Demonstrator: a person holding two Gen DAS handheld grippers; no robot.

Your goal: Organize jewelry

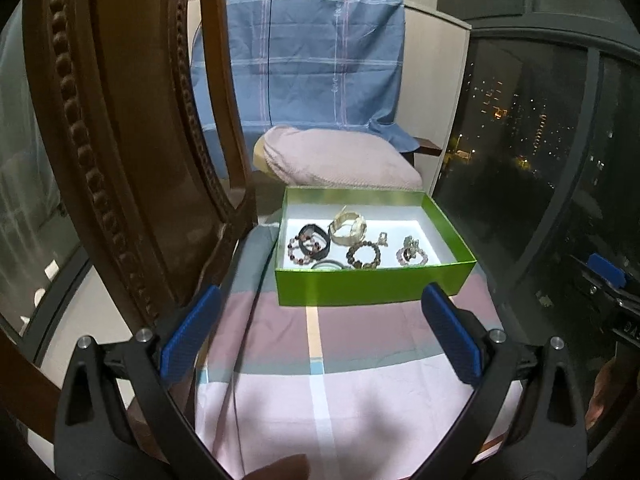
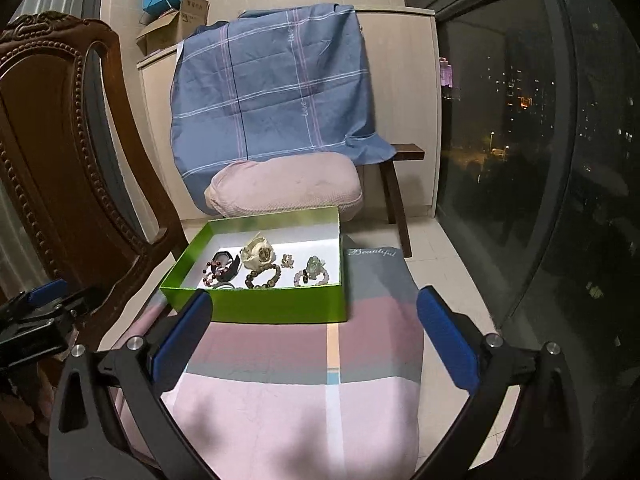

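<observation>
A green box [image 1: 372, 282] with a white inside stands on a striped pink and grey cloth [image 1: 320, 360]; it also shows in the right wrist view [image 2: 276, 304]. Inside lie several pieces: a dark beaded bracelet [image 1: 304, 248], a cream watch [image 1: 347, 227], a brown beaded bracelet [image 1: 364, 256] and a pale beaded bracelet [image 1: 412, 254]. The cream watch [image 2: 258, 256] and pale bracelet [image 2: 314, 274] show in the right view too. My left gripper [image 1: 320, 320] is open and empty in front of the box. My right gripper [image 2: 316, 320] is open and empty, also just before the box.
A carved wooden chair [image 1: 120, 140] stands close on the left, also in the right view [image 2: 60, 160]. A pink cushion [image 2: 284, 186] and a blue checked cloth [image 2: 272, 92] lie behind the box. A dark window [image 2: 540, 160] runs along the right.
</observation>
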